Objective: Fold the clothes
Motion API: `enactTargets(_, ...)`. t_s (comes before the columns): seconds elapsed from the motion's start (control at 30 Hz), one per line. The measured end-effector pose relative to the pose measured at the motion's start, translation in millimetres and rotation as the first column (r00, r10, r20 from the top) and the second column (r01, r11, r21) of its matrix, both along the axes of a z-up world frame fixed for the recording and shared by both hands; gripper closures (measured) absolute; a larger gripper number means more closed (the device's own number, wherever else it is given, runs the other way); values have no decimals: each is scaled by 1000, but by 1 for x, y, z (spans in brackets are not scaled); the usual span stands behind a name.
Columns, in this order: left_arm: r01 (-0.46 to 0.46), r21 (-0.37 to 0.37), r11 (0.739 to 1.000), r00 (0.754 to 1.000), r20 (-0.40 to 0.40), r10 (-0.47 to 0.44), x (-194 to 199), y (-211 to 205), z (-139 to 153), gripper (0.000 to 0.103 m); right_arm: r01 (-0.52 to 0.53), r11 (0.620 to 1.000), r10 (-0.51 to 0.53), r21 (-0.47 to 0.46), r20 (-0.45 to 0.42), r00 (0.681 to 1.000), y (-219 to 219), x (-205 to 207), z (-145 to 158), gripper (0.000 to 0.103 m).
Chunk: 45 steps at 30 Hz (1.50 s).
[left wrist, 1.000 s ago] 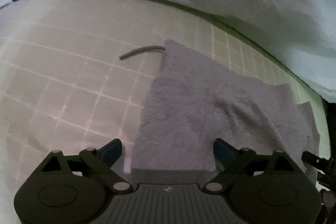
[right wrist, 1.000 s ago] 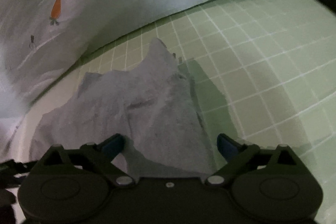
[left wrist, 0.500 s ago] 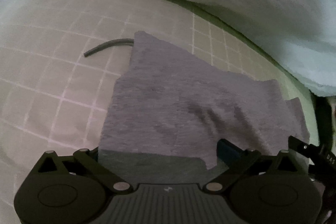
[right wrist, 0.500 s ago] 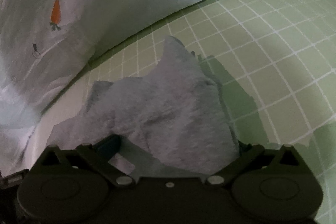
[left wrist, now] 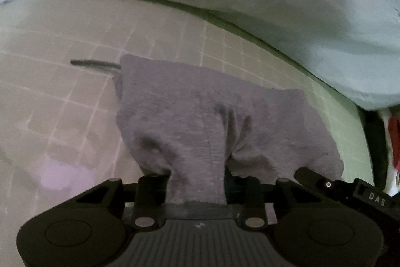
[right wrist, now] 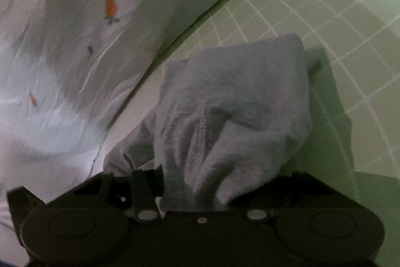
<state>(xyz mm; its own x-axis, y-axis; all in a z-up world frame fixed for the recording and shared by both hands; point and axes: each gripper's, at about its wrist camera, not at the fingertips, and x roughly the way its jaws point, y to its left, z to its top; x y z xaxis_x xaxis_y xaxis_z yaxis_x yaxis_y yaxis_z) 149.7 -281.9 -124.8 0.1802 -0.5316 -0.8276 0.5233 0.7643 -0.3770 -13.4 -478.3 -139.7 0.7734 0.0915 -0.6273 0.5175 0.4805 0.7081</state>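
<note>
Left claw [left wrist: 196, 182] is clamped on grey garment [left wrist: 200, 104]; right claw [right wrist: 200, 189] apparently likewise, bunched cloth hiding fingers. Gridded mat [left wrist: 75, 41] lies beneath.

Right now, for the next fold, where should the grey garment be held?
Probably by its near hem, one gripper per corner, coming from the near side. The left gripper and right gripper each pinch a bunched corner of the grey garment; its far end lies on the grid mat.
</note>
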Motion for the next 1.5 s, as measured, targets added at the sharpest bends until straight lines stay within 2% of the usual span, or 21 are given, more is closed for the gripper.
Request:
enactTargets(0.23,45,-102,994,999,31,-42,-53,30,35,71,64,997,-60,-40,73,995,17,-63,44,56)
enactTargets(0.4,136,-180,974,990,68,-125,-77,26,63,71,156,983,-142,-102,126,982,27,-116,81,56)
enactTargets(0.6,258,-261,930,966,57,-252,-121,2,87,71,297,942,-277,-157,140,951,29,-187,115,56)
enactTargets(0.7,327,-306,894,944,78,-319,-149,-20,99,71,339,916,-312,-215,150,938,18,-224,133,56)
enactTargets(0.77,361,-345,867,932,96,-350,-169,-38,108,71,355,901,-320,-250,172,932,4,-249,146,56)
enactTargets(0.9,377,-414,829,926,137,-352,-212,-88,127,71,347,879,-285,-327,221,933,-50,-297,175,56)
enactTargets(1.0,377,-472,797,926,191,-325,-255,-139,147,71,323,852,-220,-411,279,935,-103,-334,202,56)
enactTargets(1.13,354,-564,746,935,203,-290,-301,-214,182,71,324,813,-154,-484,357,921,-189,-385,248,56)
enactTargets(1.23,365,-615,699,931,247,-268,-333,-276,215,71,314,748,-93,-585,375,922,-257,-414,287,56)
enactTargets(1.3,395,-613,684,916,314,-248,-353,-317,239,69,306,707,-74,-637,364,929,-305,-427,307,56)
enactTargets(1.33,411,-602,684,906,350,-236,-363,-341,247,68,297,677,-69,-674,344,937,-327,-431,315,53)
enactTargets(1.37,418,-593,688,900,373,-225,-370,-364,253,65,283,634,-69,-720,312,948,-349,-432,321,42)
enactTargets(1.4,410,-578,706,901,377,-214,-373,-389,253,62,265,568,-86,-779,265,961,-368,-428,322,33)
enactTargets(1.43,393,-556,733,905,373,-202,-374,-416,251,61,239,477,-123,-846,205,971,-386,-422,318,18)
enactTargets(1.47,377,-525,763,908,371,-193,-375,-443,246,58,202,383,-166,-902,148,975,-404,-415,314,12)
enactTargets(1.5,364,-479,798,909,371,-192,-375,-466,239,57,151,287,-215,-946,90,972,-418,-407,308,12)
